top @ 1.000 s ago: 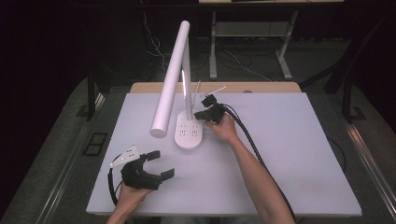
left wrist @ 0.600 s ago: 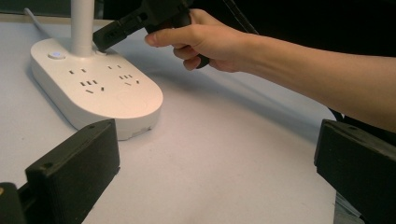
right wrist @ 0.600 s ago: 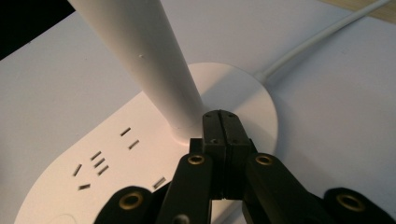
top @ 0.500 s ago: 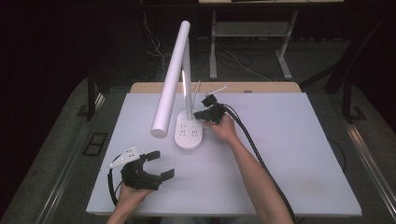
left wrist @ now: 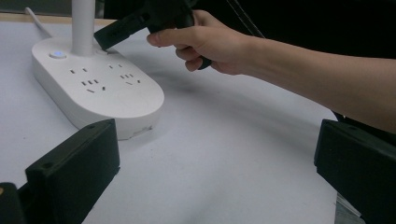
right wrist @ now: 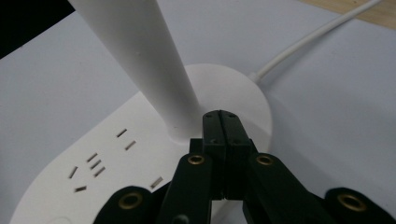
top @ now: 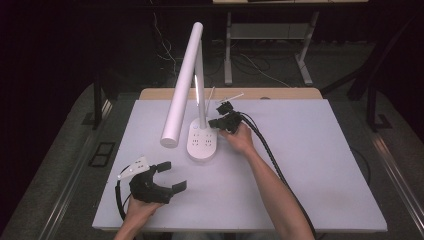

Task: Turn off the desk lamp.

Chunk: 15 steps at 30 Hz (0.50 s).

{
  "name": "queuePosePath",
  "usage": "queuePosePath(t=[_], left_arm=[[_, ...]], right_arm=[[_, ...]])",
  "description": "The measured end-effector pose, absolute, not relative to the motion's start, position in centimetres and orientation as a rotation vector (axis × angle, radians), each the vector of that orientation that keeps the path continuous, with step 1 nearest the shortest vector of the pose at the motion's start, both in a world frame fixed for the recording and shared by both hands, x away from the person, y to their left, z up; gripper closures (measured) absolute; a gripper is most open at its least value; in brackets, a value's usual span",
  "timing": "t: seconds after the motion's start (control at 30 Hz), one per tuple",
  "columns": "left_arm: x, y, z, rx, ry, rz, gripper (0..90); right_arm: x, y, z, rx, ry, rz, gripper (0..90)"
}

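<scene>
While the right tongs [right wrist: 223, 122] have their jaws pressed flat together with nothing between them, their tip rests on or just above the lamp base [top: 202, 142], right at the foot of the upright stem [right wrist: 154, 70]. In the high view the right tongs [top: 220, 121] sit at the far right corner of that base, the hand [top: 241, 138] behind them. The left tongs [top: 169, 175] lie at the near left of the table [top: 310, 165], jaws spread wide and empty, well apart from the lamp.

The desk lamp stands at the table's far middle; its base carries two rows of sockets [left wrist: 105, 80] and a round button [left wrist: 57, 54] at its left end. Its white cord [right wrist: 317, 39] runs off the far side.

Judgement: the step in hand appears to be a press or touch on the base beside the stem. Whether contact is made cannot be told. The next move likely calls for a short, steady downward push, keeping clear of the stem.
</scene>
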State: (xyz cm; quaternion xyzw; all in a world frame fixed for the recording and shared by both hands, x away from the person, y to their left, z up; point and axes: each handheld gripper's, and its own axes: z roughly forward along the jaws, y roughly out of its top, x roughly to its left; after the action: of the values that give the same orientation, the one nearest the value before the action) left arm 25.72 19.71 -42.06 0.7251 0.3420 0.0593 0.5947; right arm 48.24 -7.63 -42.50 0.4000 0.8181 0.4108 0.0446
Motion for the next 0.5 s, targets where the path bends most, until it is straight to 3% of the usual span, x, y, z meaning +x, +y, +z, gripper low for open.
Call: queuePosePath(t=[0.5], left_arm=[[25.7,19.4,-42.1,1.69,0.793,0.135,0.0]], right_arm=[[46.7,-9.3,-40.2,1.19,2.469,1.335,89.8]])
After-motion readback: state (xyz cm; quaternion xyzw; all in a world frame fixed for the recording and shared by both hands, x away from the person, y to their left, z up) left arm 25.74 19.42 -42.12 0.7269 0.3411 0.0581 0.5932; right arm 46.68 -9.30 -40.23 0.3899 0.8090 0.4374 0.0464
